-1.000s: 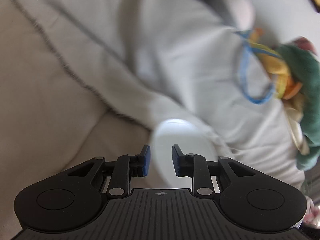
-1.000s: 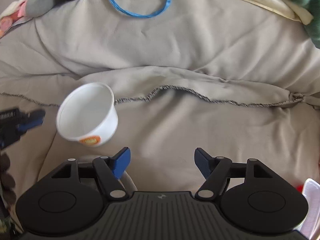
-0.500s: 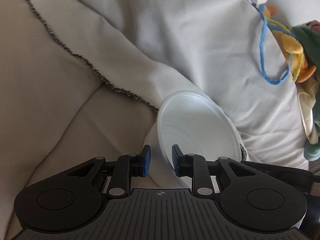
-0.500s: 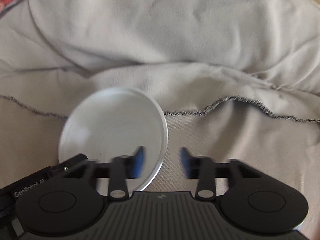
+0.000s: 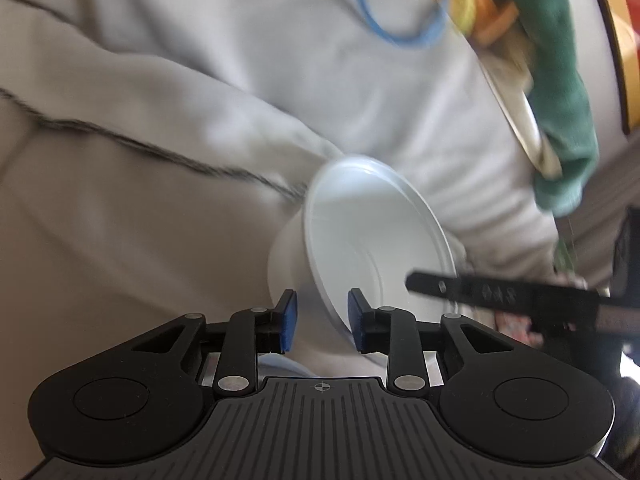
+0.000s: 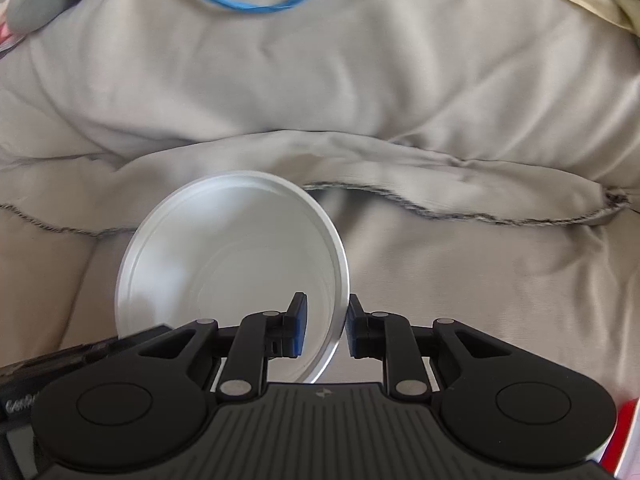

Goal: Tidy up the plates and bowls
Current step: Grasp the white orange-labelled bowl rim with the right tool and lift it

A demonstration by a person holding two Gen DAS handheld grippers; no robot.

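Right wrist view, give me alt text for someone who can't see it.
The right gripper straddles the rim of a white bowl, one finger inside and one outside. The bowl is tilted, its opening facing the camera, above a rumpled beige blanket. A blue loop lies on the blanket farther back.

Rumpled beige sofa cover with a dark-stitched hem.

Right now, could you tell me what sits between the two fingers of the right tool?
The right-wrist view shows the white bowl's rim between the right tool's fingers.
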